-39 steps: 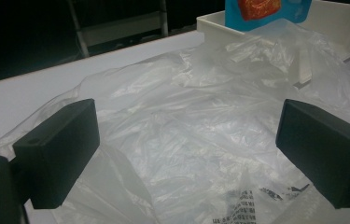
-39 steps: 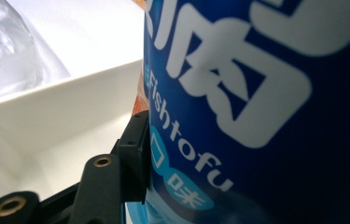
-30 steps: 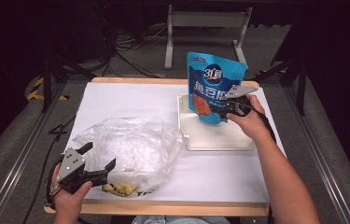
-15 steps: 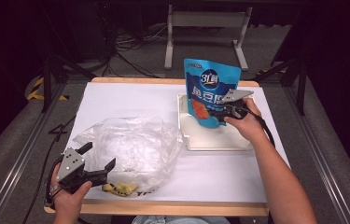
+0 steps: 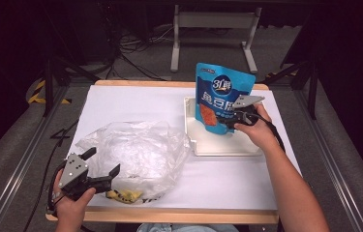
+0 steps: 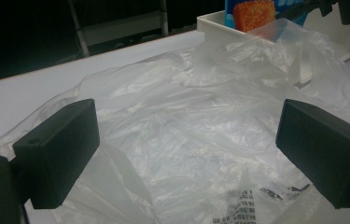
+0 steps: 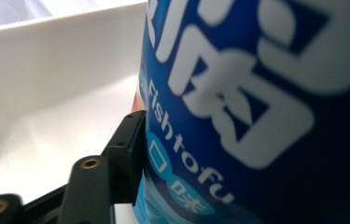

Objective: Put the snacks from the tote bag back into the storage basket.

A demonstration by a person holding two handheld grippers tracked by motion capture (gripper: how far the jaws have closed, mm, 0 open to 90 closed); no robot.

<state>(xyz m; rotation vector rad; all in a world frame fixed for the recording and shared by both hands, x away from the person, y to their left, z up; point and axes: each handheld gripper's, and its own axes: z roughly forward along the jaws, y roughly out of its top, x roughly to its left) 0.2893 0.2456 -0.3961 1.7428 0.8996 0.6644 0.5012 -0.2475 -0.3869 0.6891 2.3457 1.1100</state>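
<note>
- Two tongs are working at the white-covered desk [image 5: 135, 104], and much of the action hides behind packaging.
- Right tongs [image 5: 231, 121] sit at the lower right edge of the blue pouch [image 5: 221, 96], which stands upright in the white tray [image 5: 218, 147] at the desk's far right.
- In the right gripper view the pouch [image 7: 266, 112] is a blur of blue with white lettering; one black jaw lies flat against its face, the other is hidden behind it.
- Those jaws have just been opening with the pouch between them. Whether the pads press on it now is hard to say; the one in sight looks to be touching.
- Left tongs [image 5: 102, 170] hover at the near left corner, jaws spread wide, gripping nothing.
- In the left gripper view the left tongs [image 6: 186, 154] frame the crumpled clear plastic bag [image 6: 196, 121]; its printed patch is cut off at the bottom edge.
- From above, the bag [image 5: 135, 154] is a thin, wrinkled, see-through heap, with something yellow [image 5: 123, 195] under its near edge, too small to identify.
- Tray: smooth, rigid, rectangular with a raised rim, near the desk's right edge and just beside the bag.
- Pouch: glossy and flat-sided, with an orange picture panel near its base.
- Open room: bare white surface across the far left and along the near right strip.
</note>
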